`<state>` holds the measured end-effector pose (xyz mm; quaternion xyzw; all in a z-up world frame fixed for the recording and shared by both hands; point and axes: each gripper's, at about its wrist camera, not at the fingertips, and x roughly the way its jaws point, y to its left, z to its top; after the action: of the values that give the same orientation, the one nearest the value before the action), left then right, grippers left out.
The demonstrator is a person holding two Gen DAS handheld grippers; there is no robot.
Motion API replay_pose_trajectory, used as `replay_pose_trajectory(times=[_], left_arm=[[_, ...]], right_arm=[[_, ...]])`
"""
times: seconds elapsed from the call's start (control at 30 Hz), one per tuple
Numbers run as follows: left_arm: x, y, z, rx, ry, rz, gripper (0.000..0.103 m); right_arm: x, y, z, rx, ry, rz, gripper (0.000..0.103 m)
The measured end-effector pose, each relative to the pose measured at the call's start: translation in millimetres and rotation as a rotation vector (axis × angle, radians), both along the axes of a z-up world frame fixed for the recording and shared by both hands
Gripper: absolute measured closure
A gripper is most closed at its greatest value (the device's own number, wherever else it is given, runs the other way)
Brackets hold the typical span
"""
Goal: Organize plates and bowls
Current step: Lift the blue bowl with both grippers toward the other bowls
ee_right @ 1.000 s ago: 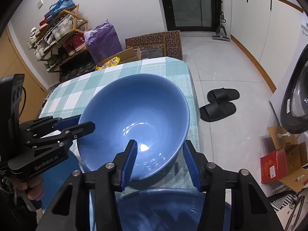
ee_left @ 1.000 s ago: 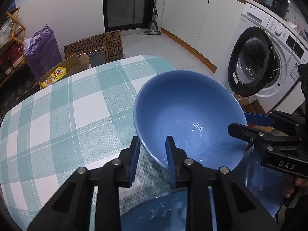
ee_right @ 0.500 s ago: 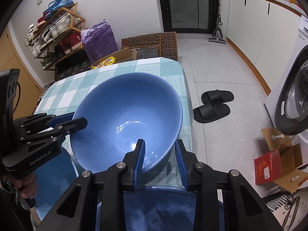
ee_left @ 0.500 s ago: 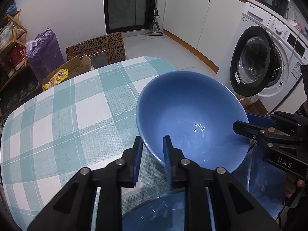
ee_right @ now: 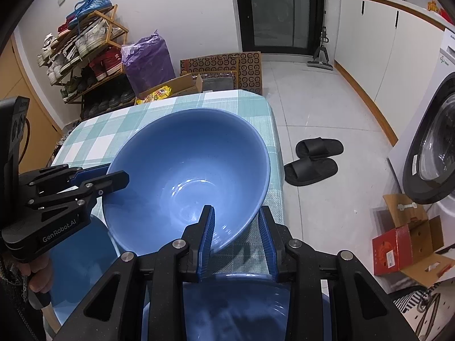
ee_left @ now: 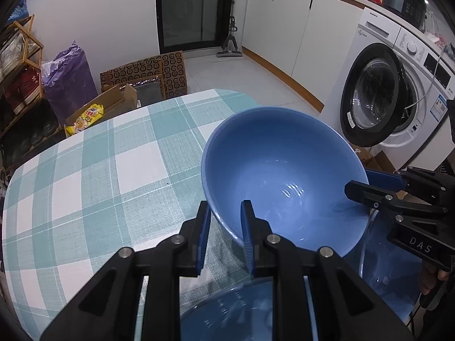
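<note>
A large blue bowl [ee_left: 281, 170] is held tilted above the checked tablecloth [ee_left: 99, 176]. My left gripper [ee_left: 224, 221] is shut on its near rim, one finger inside and one outside. My right gripper [ee_right: 237, 227] straddles the opposite rim of the same bowl [ee_right: 187, 170], also shut on it. Each gripper shows in the other's view: the right gripper at the right of the left wrist view [ee_left: 366, 187], the left gripper at the left of the right wrist view [ee_right: 111, 176]. Another blue dish [ee_left: 244, 312] lies below my left gripper, and one [ee_right: 241, 307] lies below my right.
A clear glass bowl [ee_left: 389, 270] sits below the right gripper. A washing machine [ee_left: 398, 91] stands to the right of the table. Slippers [ee_right: 312, 159] lie on the floor. Cardboard boxes [ee_left: 142, 79], a purple bag [ee_left: 71, 79] and a shoe rack [ee_right: 82, 51] stand beyond the table.
Both grippers have closed tighter on the bowl's rim. The bowl has risen a little and sits higher above the table.
</note>
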<state>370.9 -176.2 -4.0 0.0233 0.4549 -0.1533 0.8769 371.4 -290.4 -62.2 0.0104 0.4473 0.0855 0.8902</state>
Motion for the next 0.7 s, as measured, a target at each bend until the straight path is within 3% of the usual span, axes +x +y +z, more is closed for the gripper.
replay_pose_trajectory(times=[0.7], left_arm=[[-29, -5, 49, -0.027, -0.095, -0.011, 0.083]], right_arm=[[-44, -8, 51, -0.02, -0.1, -0.015, 0.07]])
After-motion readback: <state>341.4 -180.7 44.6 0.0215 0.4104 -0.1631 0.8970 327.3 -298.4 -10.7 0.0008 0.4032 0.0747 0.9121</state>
